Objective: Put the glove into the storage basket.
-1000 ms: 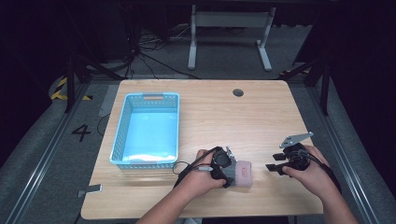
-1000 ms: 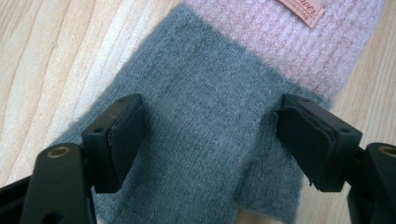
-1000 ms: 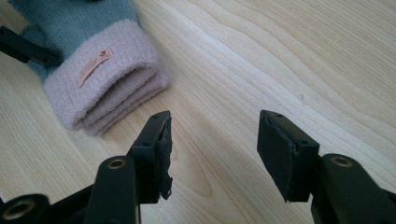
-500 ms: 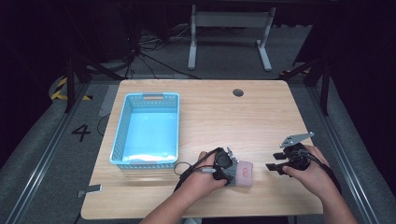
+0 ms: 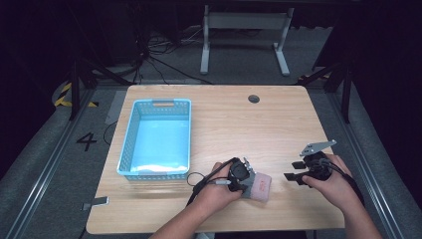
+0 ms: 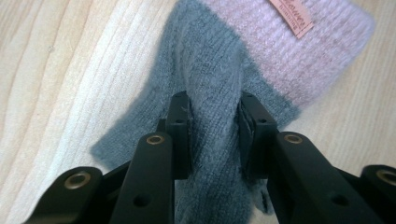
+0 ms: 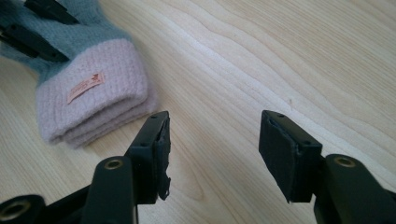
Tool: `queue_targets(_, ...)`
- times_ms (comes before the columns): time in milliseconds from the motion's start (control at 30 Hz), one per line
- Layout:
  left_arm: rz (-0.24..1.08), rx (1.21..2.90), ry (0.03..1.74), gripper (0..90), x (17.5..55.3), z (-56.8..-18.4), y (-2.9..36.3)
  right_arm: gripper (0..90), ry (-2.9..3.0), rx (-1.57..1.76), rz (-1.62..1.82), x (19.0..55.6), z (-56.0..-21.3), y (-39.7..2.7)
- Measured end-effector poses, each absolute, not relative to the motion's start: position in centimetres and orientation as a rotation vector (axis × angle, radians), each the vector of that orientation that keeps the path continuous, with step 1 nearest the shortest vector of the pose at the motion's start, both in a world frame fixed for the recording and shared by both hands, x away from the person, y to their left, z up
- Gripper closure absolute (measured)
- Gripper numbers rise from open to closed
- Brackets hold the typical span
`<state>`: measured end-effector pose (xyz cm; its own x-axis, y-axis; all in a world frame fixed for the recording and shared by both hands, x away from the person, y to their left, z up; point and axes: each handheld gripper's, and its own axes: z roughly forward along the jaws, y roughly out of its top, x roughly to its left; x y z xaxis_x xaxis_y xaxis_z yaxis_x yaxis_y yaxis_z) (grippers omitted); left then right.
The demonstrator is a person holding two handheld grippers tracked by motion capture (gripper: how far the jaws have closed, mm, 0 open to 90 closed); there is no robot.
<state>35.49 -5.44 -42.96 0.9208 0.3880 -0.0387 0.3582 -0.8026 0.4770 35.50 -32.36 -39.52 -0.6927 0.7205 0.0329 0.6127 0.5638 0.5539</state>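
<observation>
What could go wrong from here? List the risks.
1. The left gripper pinches only a raised fold of the sock's grey part; lifting may let the knit slip out, or unroll the folded pink cuff.
2. The right gripper is open beside the cuff, holding nothing; closing there could shove the bundle.

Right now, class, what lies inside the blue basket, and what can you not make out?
The blue basket shows only its pale, glossy floor; no object is visible on it. The strip behind its near wall is hidden. The knitted item lies outside, on the table.
</observation>
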Motion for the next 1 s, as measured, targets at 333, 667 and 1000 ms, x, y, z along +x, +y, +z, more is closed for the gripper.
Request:
queue_targets(333, 0.067, 2.56, 0.538, 70.4, 35.1, -40.4, -4.0, 44.3, 2.591, 1.121, 0.824, 35.9, -39.2, -32.4)
queue_targets(667, 0.103, 2.516, 0.565, 70.4, 35.5, -38.0, -1.8, 44.2, 2.598, 1.115, 0.832, 36.8, -39.2, -32.1)
queue_targets(1000, 0.123, 2.44, 0.644, 70.2, 35.8, -35.4, 1.2, 44.1, 2.619, 1.082, 0.845, 38.3, -39.4, -31.0)
